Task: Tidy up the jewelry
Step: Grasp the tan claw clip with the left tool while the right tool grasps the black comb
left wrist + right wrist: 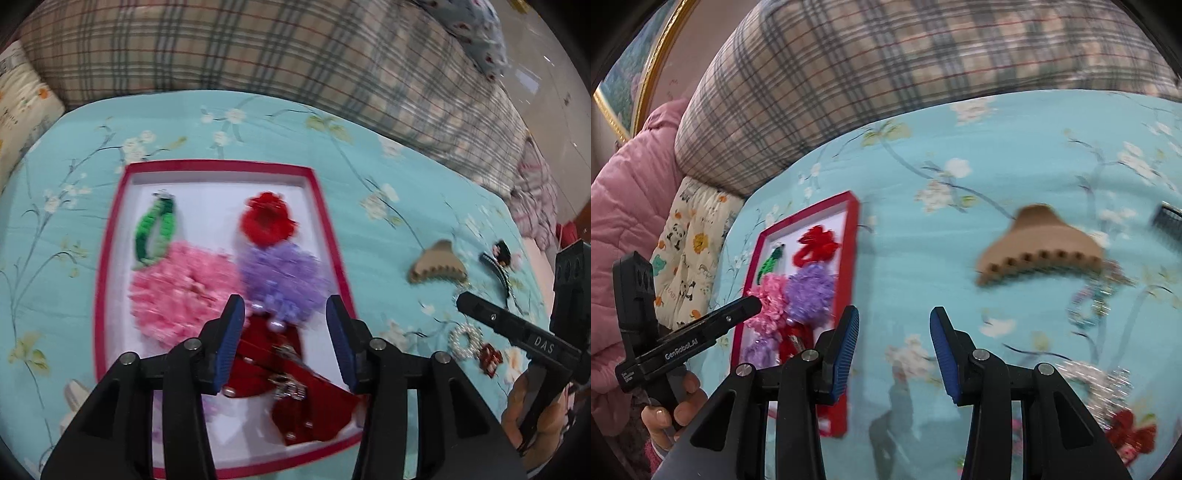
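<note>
A red-rimmed white box lies on the turquoise floral bedspread; it also shows in the right wrist view. It holds a green hair tie, a red scrunchie, a pink scrunchie, a purple one and a dark red bow. My left gripper is open above the bow, empty. My right gripper is open and empty over bare bedspread, right of the box. A beige claw clip lies ahead of it; it also shows in the left wrist view.
Loose pieces lie right of the box: a black barrette, a pearl ring clip, a small red clip, a beaded bracelet, a glittery red bow. A plaid quilt rises behind. A pink jacket lies left.
</note>
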Demonstrator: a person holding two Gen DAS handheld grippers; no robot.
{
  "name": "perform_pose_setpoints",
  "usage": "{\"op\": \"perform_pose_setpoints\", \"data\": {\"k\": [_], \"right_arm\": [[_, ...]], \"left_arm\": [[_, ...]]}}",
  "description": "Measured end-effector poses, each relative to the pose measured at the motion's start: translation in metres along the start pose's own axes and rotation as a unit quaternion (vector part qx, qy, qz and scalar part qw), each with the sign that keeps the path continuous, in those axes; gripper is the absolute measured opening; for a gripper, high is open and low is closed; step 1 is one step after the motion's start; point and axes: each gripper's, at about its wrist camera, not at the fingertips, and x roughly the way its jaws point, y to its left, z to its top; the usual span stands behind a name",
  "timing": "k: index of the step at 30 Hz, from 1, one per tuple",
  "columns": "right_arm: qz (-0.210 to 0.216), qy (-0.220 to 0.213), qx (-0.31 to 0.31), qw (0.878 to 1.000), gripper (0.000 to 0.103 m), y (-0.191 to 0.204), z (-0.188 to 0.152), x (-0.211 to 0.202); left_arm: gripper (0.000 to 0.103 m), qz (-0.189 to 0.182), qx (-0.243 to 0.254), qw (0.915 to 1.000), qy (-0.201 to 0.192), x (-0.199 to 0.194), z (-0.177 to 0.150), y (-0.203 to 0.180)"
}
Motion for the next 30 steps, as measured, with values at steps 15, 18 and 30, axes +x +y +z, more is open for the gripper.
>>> {"op": "perform_pose_setpoints", "data": {"k": [15, 18, 30], "right_arm": [[-0.06, -0.016, 0.043, 0.997, 0.044, -0.087, -0.041, -0.077], [-0.078, -0.019, 0.051, 0.995, 0.044, -0.102, -0.052, -0.089], [-0.113, -0.025, 0.06, 0.991, 0.048, -0.146, -0.044, -0.107]], "left_arm": [[0.044, -0.042, 0.06, 0.9967, 0.037, 0.008, -0.03, -0.079], [0.044, -0.05, 0.07, 0.9952, 0.046, 0.013, -0.036, -0.096], [0.057, -0.047, 0.13, 0.9887, 0.058, 0.041, -0.018, -0.143]]}}
